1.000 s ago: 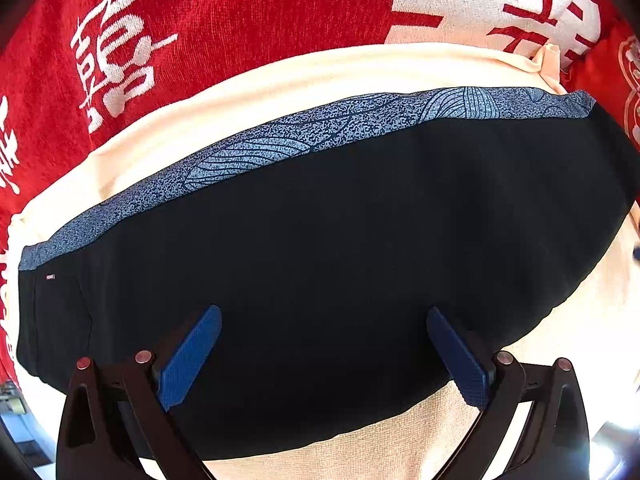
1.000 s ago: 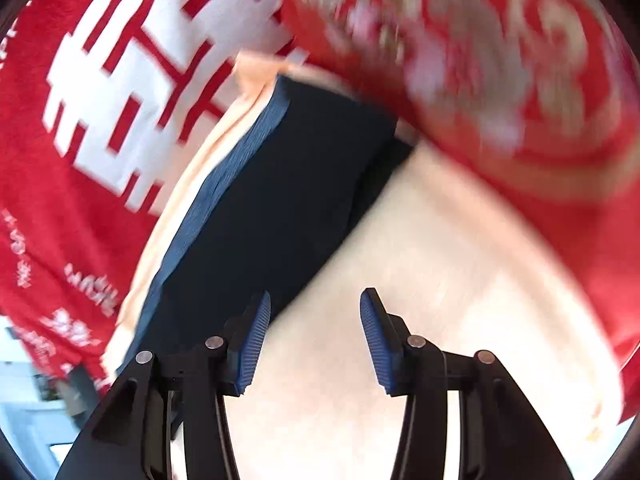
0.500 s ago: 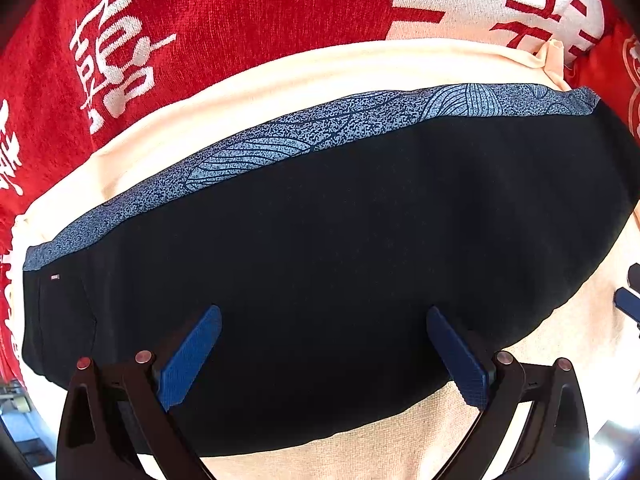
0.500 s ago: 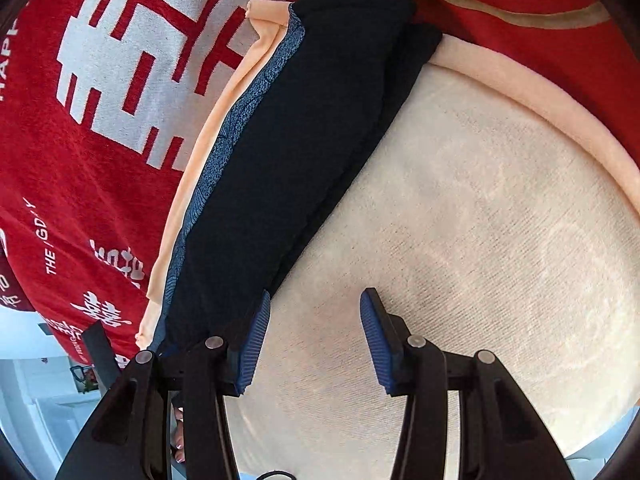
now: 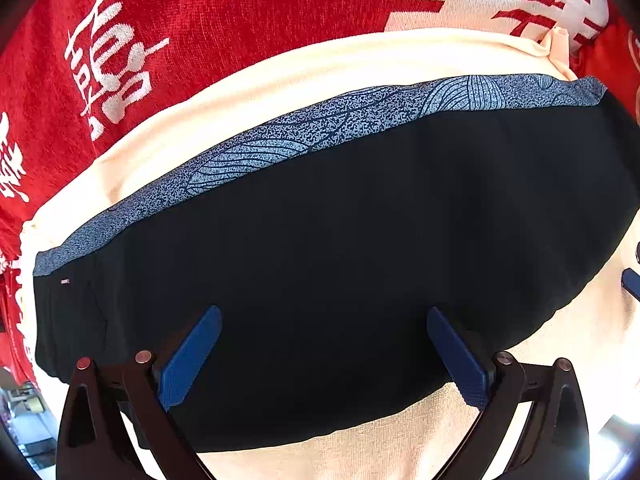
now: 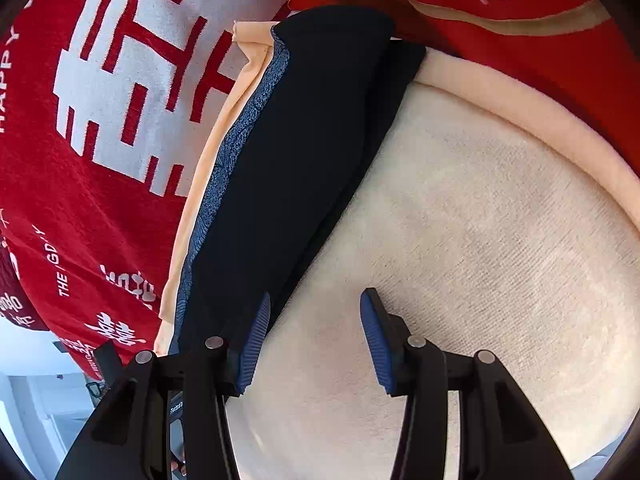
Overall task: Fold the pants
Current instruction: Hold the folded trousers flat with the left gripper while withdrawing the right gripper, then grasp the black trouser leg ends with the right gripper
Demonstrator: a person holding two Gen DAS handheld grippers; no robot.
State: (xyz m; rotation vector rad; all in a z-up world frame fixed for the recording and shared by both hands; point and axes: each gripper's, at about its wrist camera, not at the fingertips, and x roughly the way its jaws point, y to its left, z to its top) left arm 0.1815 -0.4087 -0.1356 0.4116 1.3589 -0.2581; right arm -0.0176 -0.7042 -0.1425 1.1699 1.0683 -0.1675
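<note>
**Folded pants sitting on a cream towel**

Red blanket with white lettering (image 5: 224, 12) covers the bed or whatever this is, and a cream terry towel (image 6: 480, 240) is spread on top. Black pants with a blue patterned waistband (image 5: 320, 248) lie folded along the towel's edge. Left gripper (image 5: 324, 352) hovers over them, jaws spread wide, empty. Right gripper (image 6: 312, 344) is beside the pants over bare towel, jaws partly apart, pinching nothing.

Right gripper (image 6: 312, 342) swung back from red blanket (image 6: 100, 200) over cream towel (image 6: 480, 240).
</note>
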